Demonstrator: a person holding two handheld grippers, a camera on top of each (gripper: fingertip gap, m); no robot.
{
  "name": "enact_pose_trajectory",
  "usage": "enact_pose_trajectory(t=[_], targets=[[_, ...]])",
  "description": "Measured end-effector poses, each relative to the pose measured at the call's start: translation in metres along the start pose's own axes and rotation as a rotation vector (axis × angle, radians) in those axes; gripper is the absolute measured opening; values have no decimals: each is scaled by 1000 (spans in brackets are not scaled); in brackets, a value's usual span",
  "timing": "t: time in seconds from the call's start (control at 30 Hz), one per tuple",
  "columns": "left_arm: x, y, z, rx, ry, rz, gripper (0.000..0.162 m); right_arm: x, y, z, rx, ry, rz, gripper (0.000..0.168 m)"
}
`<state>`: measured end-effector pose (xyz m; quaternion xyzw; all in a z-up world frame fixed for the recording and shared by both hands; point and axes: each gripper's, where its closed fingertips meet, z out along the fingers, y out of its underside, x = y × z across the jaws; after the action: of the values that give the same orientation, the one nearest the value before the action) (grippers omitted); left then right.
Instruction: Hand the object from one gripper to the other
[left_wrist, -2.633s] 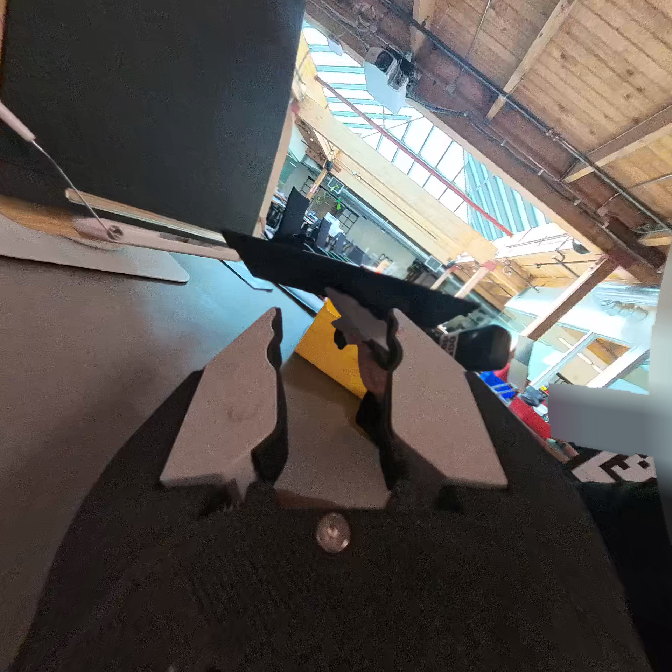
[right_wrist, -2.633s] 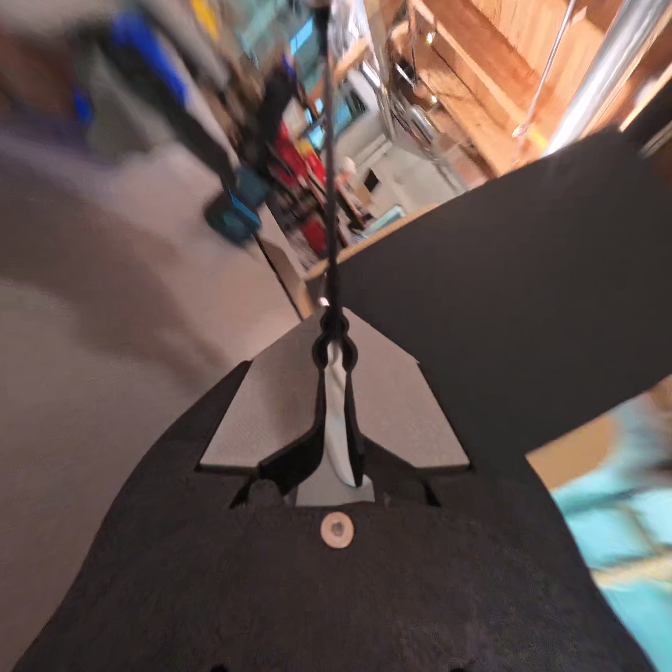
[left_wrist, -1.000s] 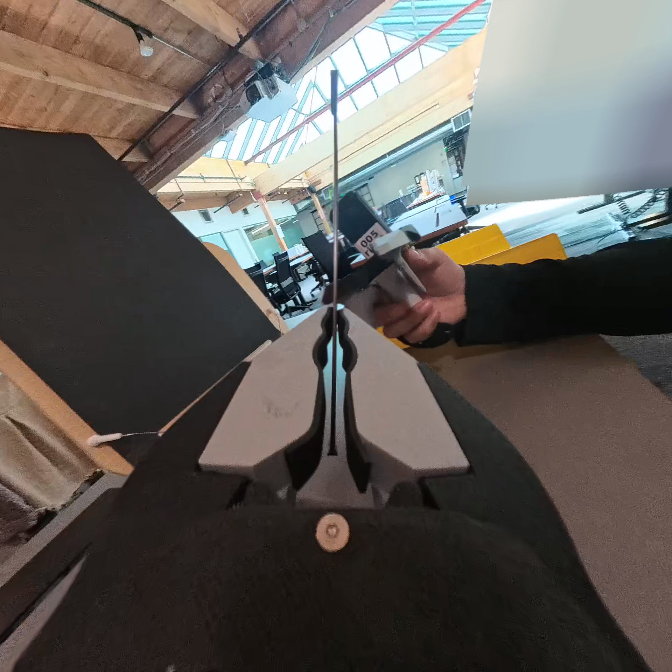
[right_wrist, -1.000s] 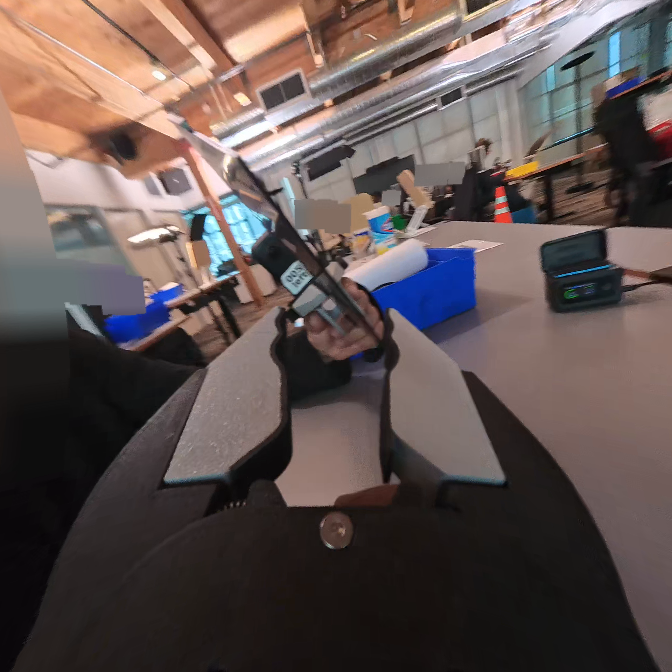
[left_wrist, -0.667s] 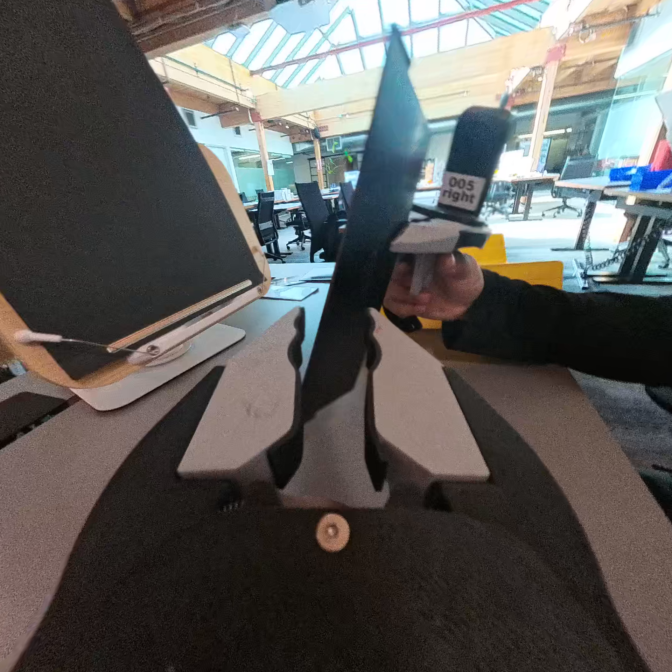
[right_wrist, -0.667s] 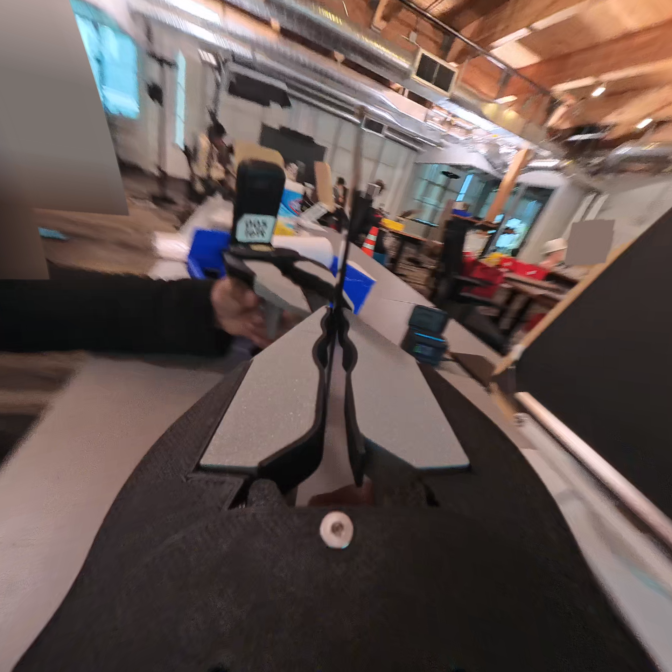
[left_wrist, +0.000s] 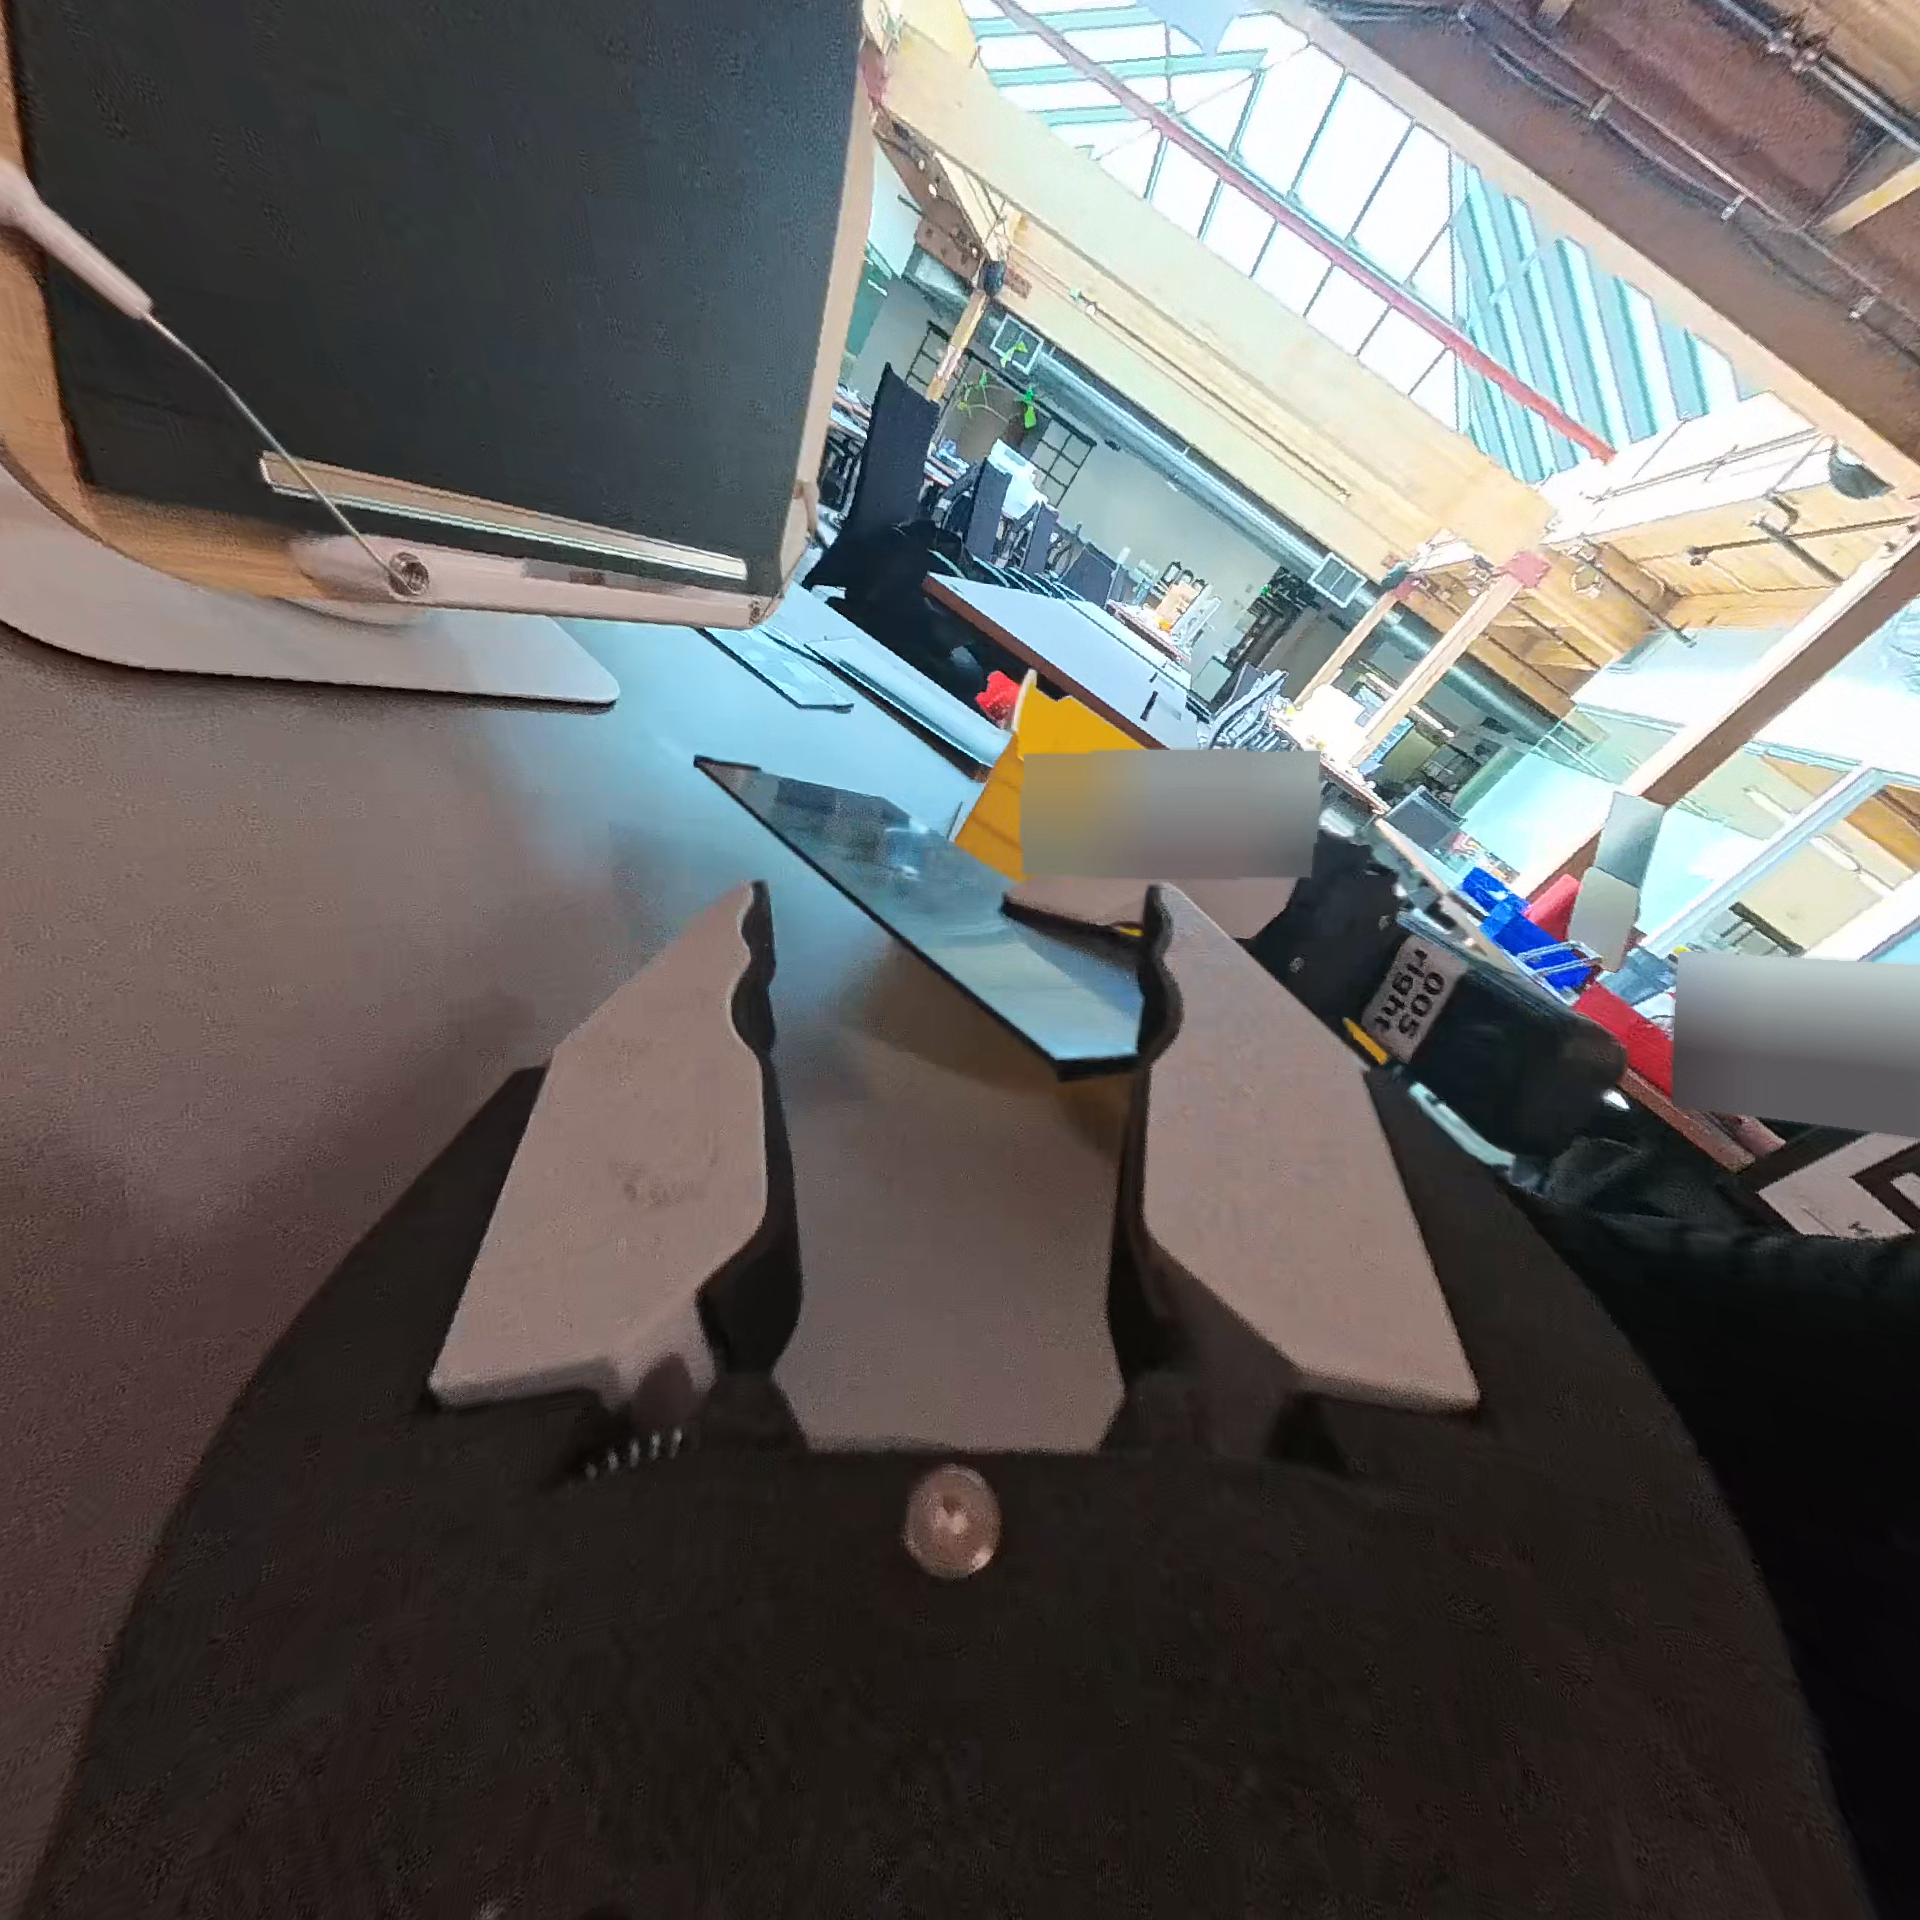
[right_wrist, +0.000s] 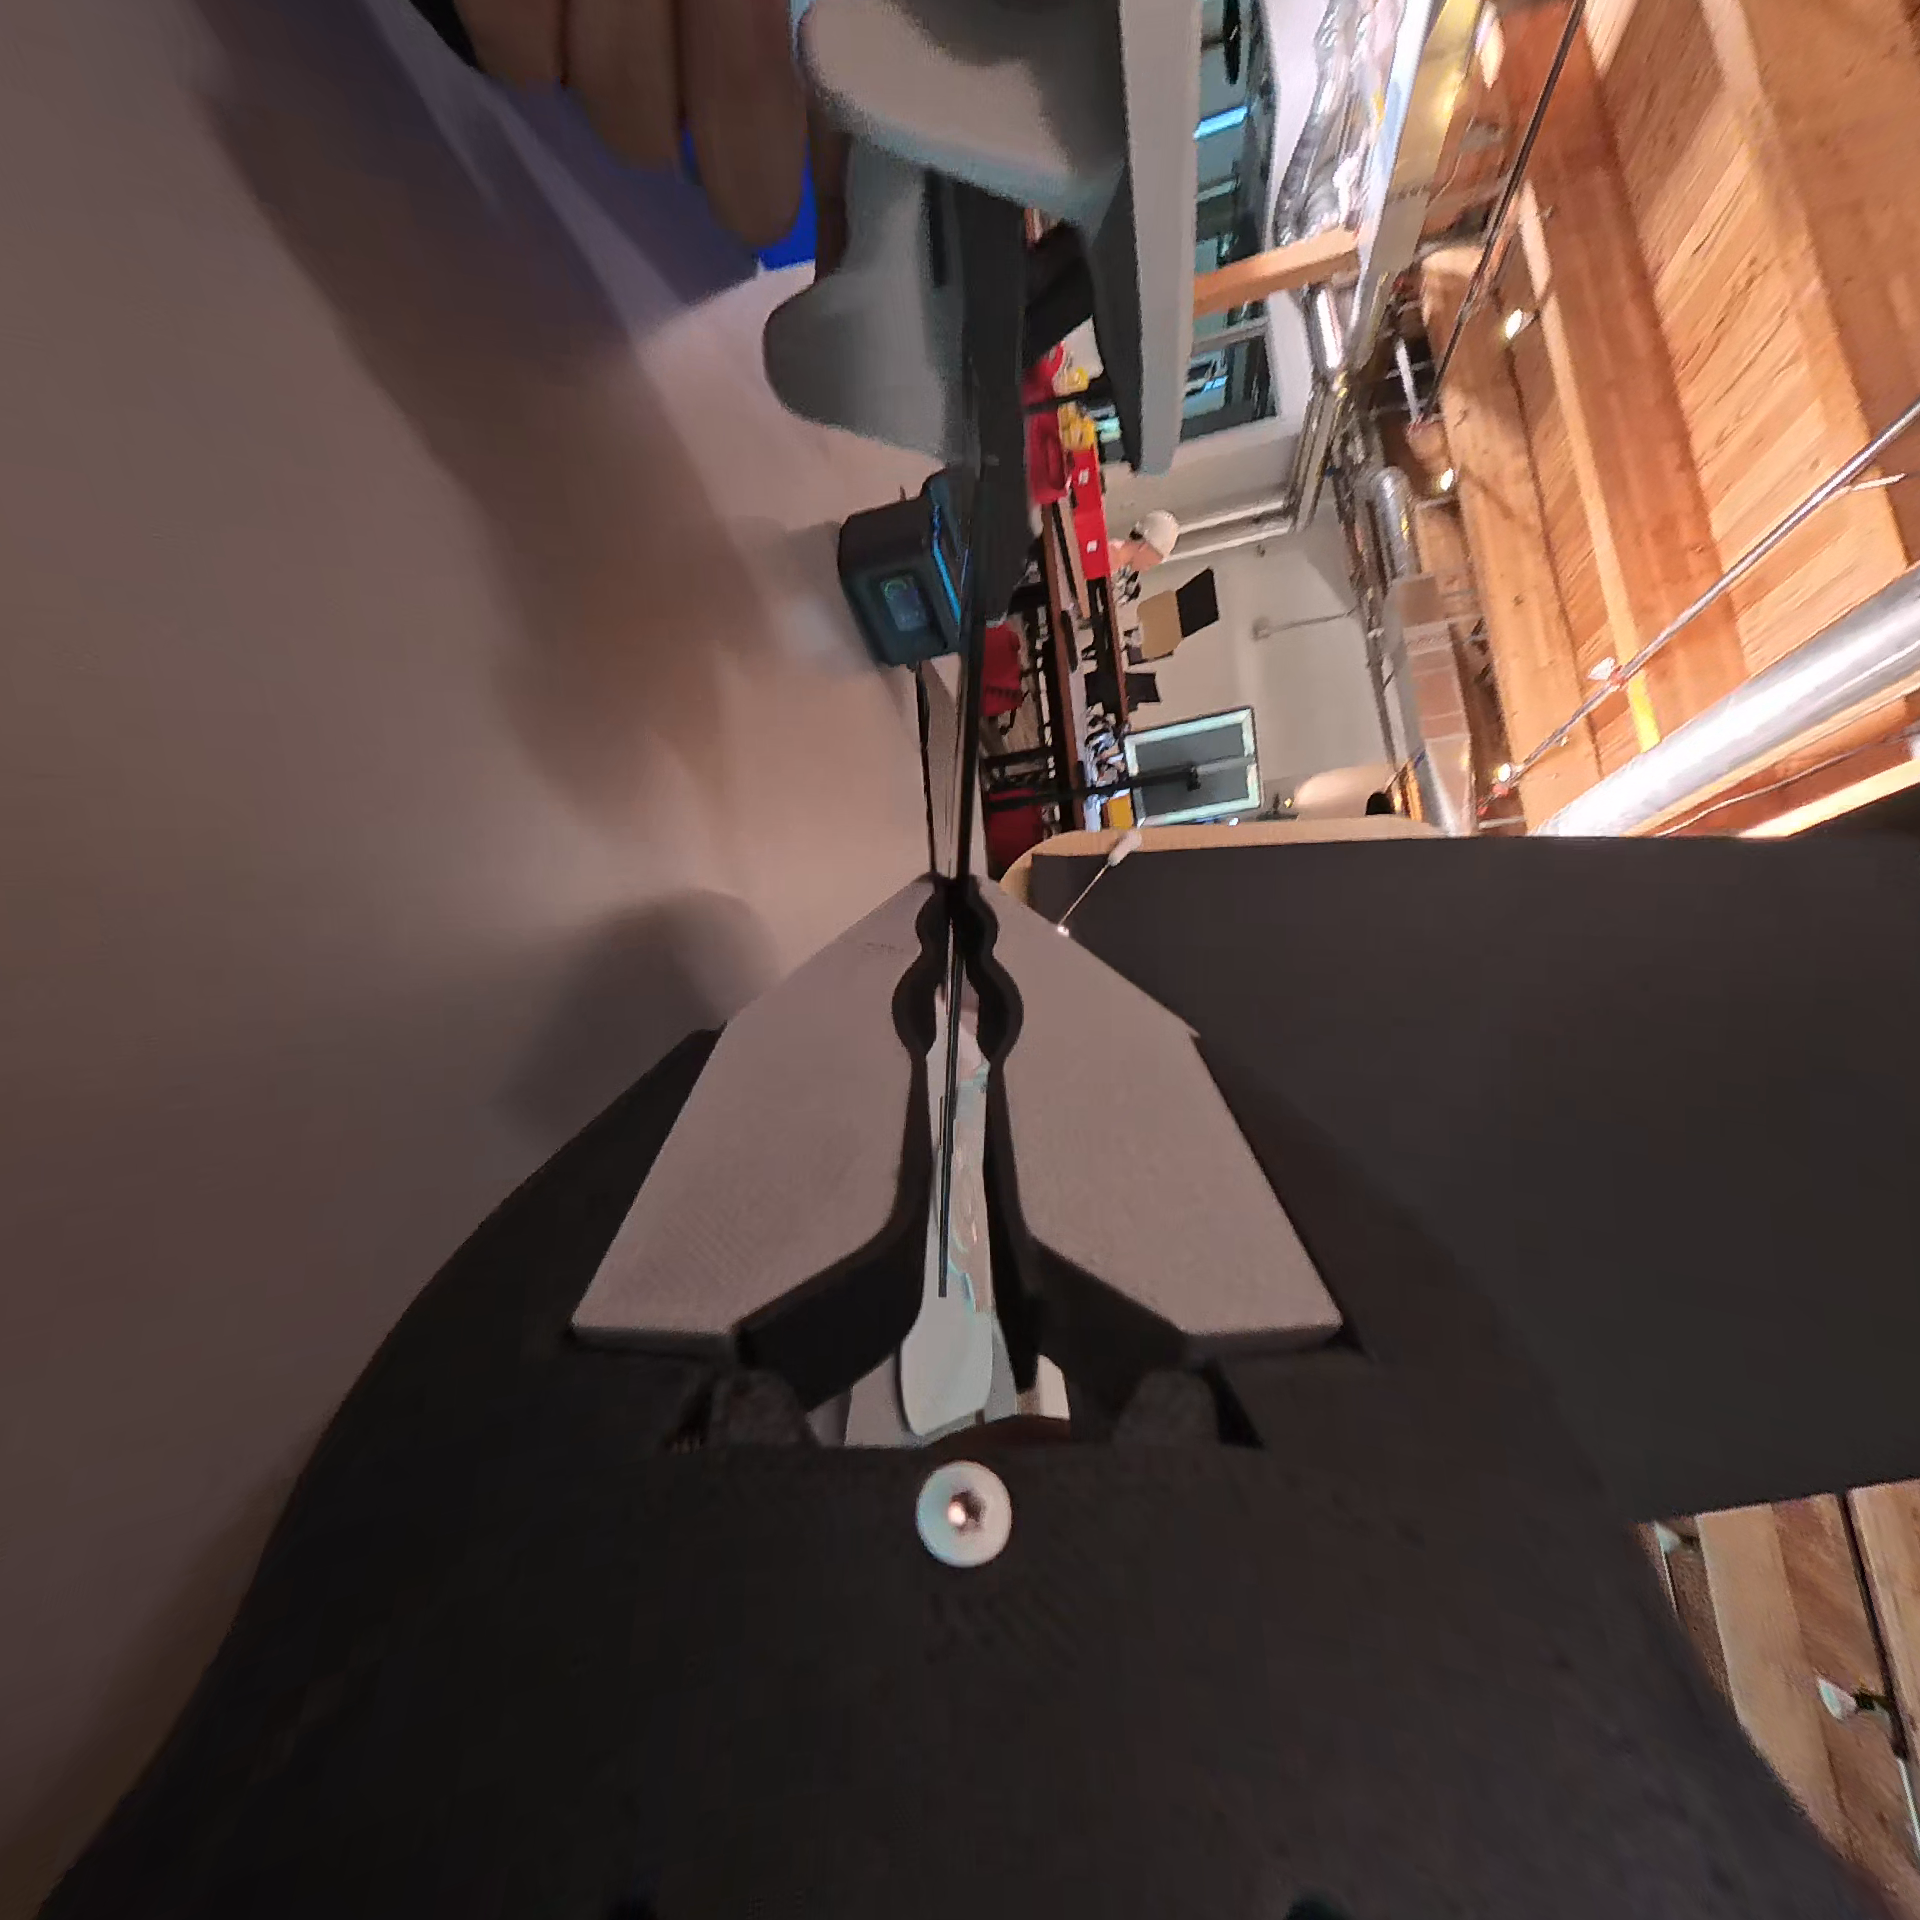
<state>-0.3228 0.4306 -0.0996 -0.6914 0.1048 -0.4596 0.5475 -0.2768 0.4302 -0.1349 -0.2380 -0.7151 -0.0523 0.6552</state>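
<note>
A thin, flat, glossy black rectangular plate (left_wrist: 940, 925) was shown at the centre of the left wrist view, tilted and held in the air above a grey-brown tabletop (left_wrist: 312, 935). The left gripper (left_wrist: 951, 971) was spread wide; the plate's near corner lay in the gap close to the right-hand grey finger (left_wrist: 1247, 1143), but whether it touched could not be told. The plate ran away toward the black body of the other gripper at the right edge of that frame.

In the right wrist view the same plate (right_wrist: 958, 1060) was seen edge-on as a dark line, pinched between the closed tips of the right gripper (right_wrist: 956, 904). Part of the other gripper and a person's fingers (right_wrist: 675, 94) were seen blurred at the top of the frame. A large dark panel on a pale wooden stand (left_wrist: 447, 260) filled the upper left of the left wrist view.

The plate was judged to be held by the right gripper alone. If that pinch were released before the spread fingers closed, the smooth plate could slip and drop onto the table. A pinch on only a corner could let it pivot or twist loose.
</note>
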Motion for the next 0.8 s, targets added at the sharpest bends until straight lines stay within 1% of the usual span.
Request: enact_pose_trajectory(t=[0.07,0.13,0.2,0.3,0.33,0.4,0.43,0.47,0.5,0.57,0.6,0.63,0.7,0.8], targets=[[2,0,0,-3,25,-51,73,5,-5,-2,49,25,1,0],[6,-1,-2,2,79,-130,74,8,-7,-5,75,40,-18,0],[11,2,0,-17,141,-202,72,8,-9,-7,89,40,-50,0],[17,17,6,-97,182,-225,68,7,-14,-7,85,59,-118,0],[22,23,9,-129,201,-218,63,5,-16,-6,84,56,-139,0],[29,31,12,-174,236,-178,48,-1,-17,-4,81,34,-160,0],[29,34,12,-188,229,-157,46,-3,-16,-3,75,30,-162,0],[29,36,12,-206,232,-133,37,-2,-16,-4,75,33,-159,0],[29,38,11,-214,232,-109,22,-1,-14,-4,72,37,-146,5],[26,38,10,-202,207,-65,6,1,-14,-5,92,39,-82,18],[25,37,9,-194,201,-44,1,0,-15,-5,114,25,-33,27],[21,34,8,-174,168,0,0,-1,-18,-6,142,11,28,32],[21,27,4,-137,138,71,0,1,-21,-9,182,-22,147,31],[25,9,-3,-28,125,124,0,18,-18,-14,215,-2,330,31]])
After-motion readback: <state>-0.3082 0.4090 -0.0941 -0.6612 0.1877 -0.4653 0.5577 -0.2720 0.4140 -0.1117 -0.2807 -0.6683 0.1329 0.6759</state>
